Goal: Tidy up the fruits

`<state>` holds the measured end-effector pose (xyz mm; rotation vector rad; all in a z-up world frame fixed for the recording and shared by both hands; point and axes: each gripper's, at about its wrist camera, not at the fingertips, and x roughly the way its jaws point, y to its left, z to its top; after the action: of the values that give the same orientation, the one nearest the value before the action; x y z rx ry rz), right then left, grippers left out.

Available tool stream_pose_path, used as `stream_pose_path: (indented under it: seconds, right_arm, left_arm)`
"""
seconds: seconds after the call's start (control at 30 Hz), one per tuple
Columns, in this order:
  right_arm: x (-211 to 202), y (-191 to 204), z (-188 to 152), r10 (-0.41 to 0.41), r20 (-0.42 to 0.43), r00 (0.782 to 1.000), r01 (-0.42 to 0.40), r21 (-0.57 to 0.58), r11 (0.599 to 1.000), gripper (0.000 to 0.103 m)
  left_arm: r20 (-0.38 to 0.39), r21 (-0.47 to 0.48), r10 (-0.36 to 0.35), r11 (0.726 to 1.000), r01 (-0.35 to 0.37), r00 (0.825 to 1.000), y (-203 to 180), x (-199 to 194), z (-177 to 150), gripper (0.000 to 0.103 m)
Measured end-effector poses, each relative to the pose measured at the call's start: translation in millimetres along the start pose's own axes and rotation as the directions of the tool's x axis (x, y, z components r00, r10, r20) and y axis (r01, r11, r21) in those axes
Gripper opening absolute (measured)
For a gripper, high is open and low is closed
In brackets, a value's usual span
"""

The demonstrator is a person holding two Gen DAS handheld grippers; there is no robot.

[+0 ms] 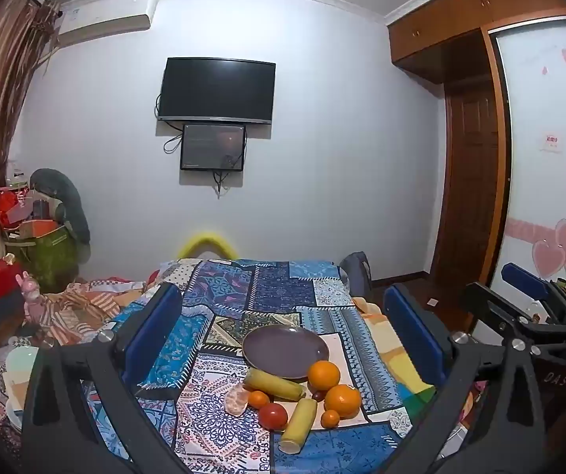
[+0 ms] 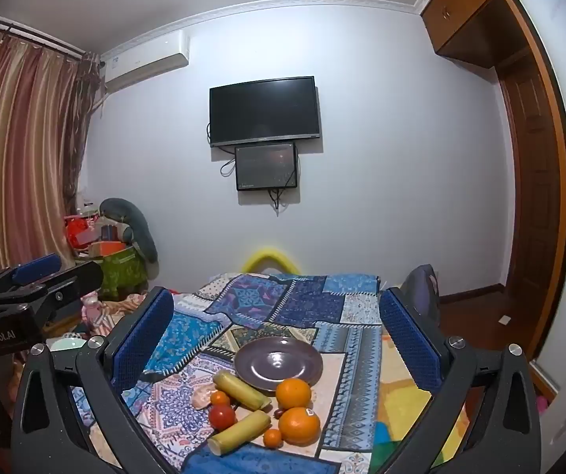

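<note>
Both tools, left (image 1: 283,339) and right (image 2: 277,339), hang spread and empty. The fruit cluster lies ahead and below, just before the round purple-grey plate (image 2: 255,359). The near yellow banana piece (image 2: 239,431) lies slantwise.

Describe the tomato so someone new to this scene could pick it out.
On the patchwork cloth, find the purple plate; the fruit pile sits just in front. The tomato lies at the pile's left, between two banana pieces. It is the only red, glossy fruit.

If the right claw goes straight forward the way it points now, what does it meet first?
Probably nothing near. The right claw is open and points above the plate and fruits, along the patterned cloth toward the far wall. Depth is unclear.
</note>
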<state>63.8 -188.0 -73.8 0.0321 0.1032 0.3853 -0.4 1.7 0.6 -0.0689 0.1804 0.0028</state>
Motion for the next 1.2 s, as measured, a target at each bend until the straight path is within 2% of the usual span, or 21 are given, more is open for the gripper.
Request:
stream_pose_path:
  seconds: [1.2]
  right_arm:
    - [-1, -4, 2, -0.002, -0.002, 1.0, 0.002, 0.003, 1.0, 0.103]
  left_arm:
    - [0.0, 0.027, -0.027, 0.999, 0.027, 1.0, -5, 1, -3, 0.103]
